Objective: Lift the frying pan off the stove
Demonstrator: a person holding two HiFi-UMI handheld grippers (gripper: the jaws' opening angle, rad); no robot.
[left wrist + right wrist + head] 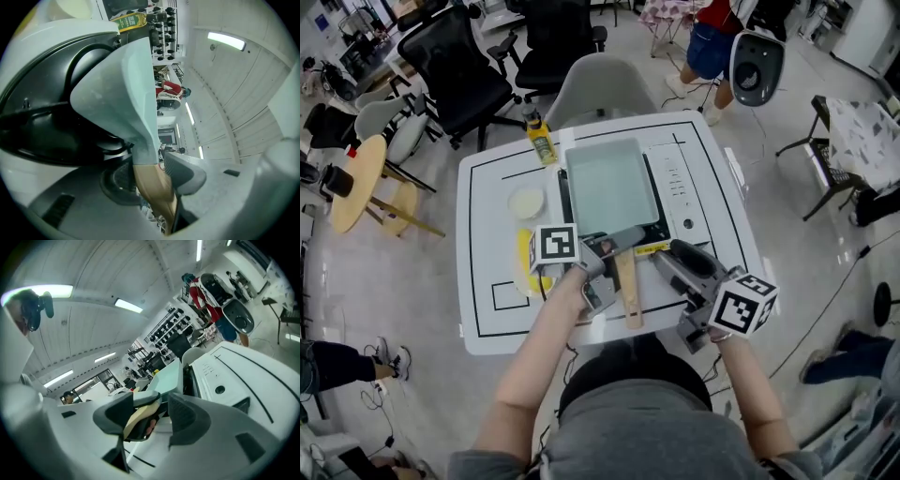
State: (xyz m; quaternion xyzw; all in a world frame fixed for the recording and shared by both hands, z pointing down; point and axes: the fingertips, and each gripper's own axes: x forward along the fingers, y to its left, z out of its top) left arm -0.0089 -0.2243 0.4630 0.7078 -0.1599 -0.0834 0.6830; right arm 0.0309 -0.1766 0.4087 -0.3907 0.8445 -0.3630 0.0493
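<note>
A rectangular pale-teal frying pan (612,187) sits on the black stove (680,187) in the middle of the white table, its wooden handle (627,286) pointing toward me. My left gripper (605,258) is at the handle's root. In the left gripper view (150,178) the handle (154,187) fills the gap between both pads, and the pan body (122,84) rises above the stove top (37,126). My right gripper (670,258) hovers just right of the handle, open and holding nothing. In its own view (152,416) the handle (138,418) and pan (168,378) lie beyond the jaws.
An oil bottle (541,136) stands at the table's far left edge, with a small white dish (526,202) and a yellow item (525,253) left of the stove. A grey chair (605,89) is tucked in behind the table (487,281). A person (712,42) stands farther back.
</note>
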